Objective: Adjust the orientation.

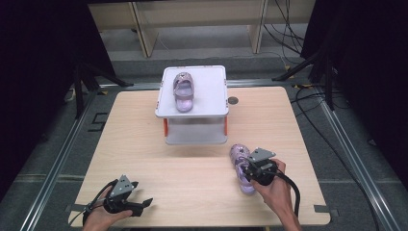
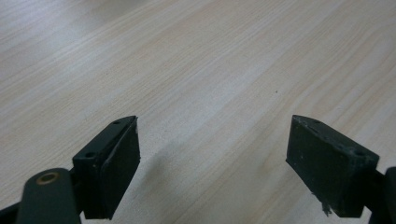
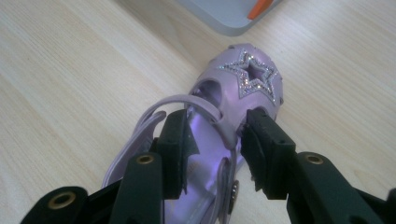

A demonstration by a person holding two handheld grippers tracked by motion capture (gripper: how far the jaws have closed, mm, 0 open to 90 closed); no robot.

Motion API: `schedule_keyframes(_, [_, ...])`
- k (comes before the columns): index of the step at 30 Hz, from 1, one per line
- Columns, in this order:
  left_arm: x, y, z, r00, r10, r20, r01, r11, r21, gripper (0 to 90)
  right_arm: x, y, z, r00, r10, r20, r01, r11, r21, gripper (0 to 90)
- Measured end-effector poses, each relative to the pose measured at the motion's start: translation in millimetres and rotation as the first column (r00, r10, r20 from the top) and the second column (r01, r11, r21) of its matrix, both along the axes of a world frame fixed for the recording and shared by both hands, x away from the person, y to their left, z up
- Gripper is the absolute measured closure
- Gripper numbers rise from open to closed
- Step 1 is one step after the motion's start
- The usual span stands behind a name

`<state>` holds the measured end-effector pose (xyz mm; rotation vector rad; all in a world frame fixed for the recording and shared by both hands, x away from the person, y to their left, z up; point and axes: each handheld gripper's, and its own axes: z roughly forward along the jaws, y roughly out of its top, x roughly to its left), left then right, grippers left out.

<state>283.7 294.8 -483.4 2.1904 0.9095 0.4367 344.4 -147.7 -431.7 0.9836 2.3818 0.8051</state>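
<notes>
A purple child's sandal point(image 3: 247, 79) with a glittery star on its toe lies on the wooden table, near the front right point(image 1: 237, 153). My right gripper point(image 3: 215, 126) stands over its middle; one pad is inside the sandal and the other is outside its side wall. A gap shows beside the inner pad, so the jaws are open around the wall. In the high view the right gripper point(image 1: 246, 169) covers the sandal's mid part. A matching sandal point(image 1: 183, 91) lies on the top shelf of a white rack point(image 1: 211, 91). My left gripper point(image 1: 144, 203) rests open at the front left, nothing between its pads point(image 2: 212, 140).
The white two-shelf rack with orange posts stands at the back middle of the table point(image 1: 144, 144), its lower shelf point(image 1: 195, 135) bare. A small dark hole point(image 1: 233, 100) sits in the tabletop right of the rack. Cables trail behind the table.
</notes>
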Motion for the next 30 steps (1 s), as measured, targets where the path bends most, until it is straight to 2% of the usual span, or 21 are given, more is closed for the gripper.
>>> schedule_keyframes(1, [-1.8,-1.1,-0.5,0.9992,0.024,-0.031,-0.024,0.9996,-0.017,16.8,-1.1,2.0,0.6,0.9999,-0.011,-0.012,0.011,1.0,0.002,60.6])
schedule_keyframes(2, [-0.6,-1.3,-1.6,0.9998,0.018,-0.01,-0.018,0.9994,-0.03,16.8,-0.5,3.7,0.8,0.9998,-0.018,-0.005,0.018,1.0,0.003,60.8])
schedule_keyframes(3, [1.0,0.4,-0.7,1.0,-0.004,0.003,0.004,1.0,-0.007,16.8,0.1,4.8,1.2,0.9998,-0.016,-0.01,0.016,1.0,-0.008,60.9])
schedule_keyframes(7, [0.4,-0.2,-0.6,0.9999,0.009,-0.01,-0.009,0.9999,-0.006,16.8,6.5,7.3,-0.5,0.9999,0.015,-0.005,-0.015,0.999,-0.029,61.9])
schedule_keyframes(8, [0.5,-0.9,-1.1,0.9999,0.013,-0.01,-0.014,0.9998,-0.016,16.8,6.7,7.5,-0.5,0.9997,0.008,-0.024,-0.008,1.0,-0.03,62.4])
schedule_keyframes(9, [0.7,-1.6,-0.9,0.9998,0.017,-0.012,-0.017,0.9997,-0.02,16.8,8.6,7.1,-2.0,0.9999,0.01,-0.006,-0.01,0.999,-0.032,62.7])
schedule_keyframes(10, [0.7,-1.9,-1.0,0.9997,0.018,-0.014,-0.019,0.9996,-0.023,16.8,8.5,7.1,-2.0,0.9997,-0.003,-0.022,0.003,1.0,-0.027,62.9])
schedule_keyframes(11, [0.8,-2.1,-1.1,0.9997,0.018,-0.016,-0.018,0.9996,-0.023,16.8,10.4,6.1,-2.3,0.9996,0.01,-0.028,-0.01,1.0,-0.023,63.5])
schedule_keyframes(13, [1.3,-1.9,-0.9,0.9997,0.01,-0.022,-0.01,0.9999,-0.006,16.8,12.7,6.0,-4.0,0.9998,0.007,-0.018,-0.008,1.0,-0.016,64.6])
schedule_keyframes(14, [0.3,-2.6,-0.8,0.9994,0.017,-0.03,-0.018,0.9998,-0.012,16.8,13.1,6.5,-4.2,0.9996,0.005,-0.027,-0.005,1.0,-0.01,65.3])
schedule_keyframes(15, [1.2,-2.7,-1.6,0.9998,0.012,-0.019,-0.012,0.9997,-0.019,16.8,13.1,7.6,-3.2,0.9988,-0.004,-0.049,0.004,1.0,-0.002,65.5])
schedule_keyframes(17, [2.1,-2.1,-1.0,0.9999,0.007,-0.013,-0.007,0.9999,-0.011,16.8,16.6,7.0,-3.5,0.9992,0.025,-0.032,-0.025,1.0,-0.016,66.3])
schedule_keyframes(18, [2.1,-2.0,-1.0,0.9999,0.011,-0.011,-0.011,0.9999,-0.01,16.8,15.8,8.2,-2.1,0.9988,0.009,-0.048,-0.009,1.0,-0.009,67.0])
schedule_keyframes(19, [2.2,-1.3,-1.1,0.9999,0.007,-0.009,-0.007,1.0,-0.005,16.8,16.6,7.1,-2.3,0.9993,0.017,-0.032,-0.018,0.999,-0.026,69.1])
schedule_keyframes(22, [1.0,-1.9,-1.1,0.9996,0.017,-0.021,-0.018,0.9997,-0.017,16.8,15.9,5.8,-1.9,0.9992,0.016,-0.037,-0.017,0.999,-0.032,71.1])
schedule_keyframes(23, [0.8,-2.2,-1.4,0.9996,0.023,-0.015,-0.023,0.9996,-0.018,16.9,17.1,4.7,-2.6,0.999,0.031,-0.032,-0.032,0.999,-0.032,72.3])
schedule_keyframes(24, [0.9,-2.0,-1.4,0.9997,0.021,-0.015,-0.021,0.9995,-0.022,16.8,14.1,5.3,-1.3,0.9979,-0.009,-0.064,0.008,1.0,-0.018,74.1])
schedule_keyframes(25, [0.5,-2.1,-1.0,0.9996,0.02,-0.018,-0.021,0.9995,-0.026,16.8,16.4,3.7,-2.1,0.9991,0.007,-0.042,-0.008,1.0,-0.022,74.9])
schedule_keyframes(26, [0.9,-1.6,-0.4,0.9997,0.013,-0.021,-0.014,0.9997,-0.022,16.8,16.4,3.7,-2.1,0.9991,0.007,-0.042,-0.008,1.0,-0.022,74.9])
schedule_keyframes(27, [1.0,-1.7,-0.6,0.9998,0.015,-0.012,-0.016,0.9996,-0.024,16.8,14.8,4.5,-1.7,0.998,-0.013,-0.063,0.012,1.0,-0.01,75.8])
schedule_keyframes(30, [0.6,-1.0,-0.1,0.9994,0.021,-0.027,-0.021,0.9997,-0.015,16.8,17.0,1.7,-1.1,0.9983,0.003,-0.058,-0.004,1.0,-0.007,79.3])
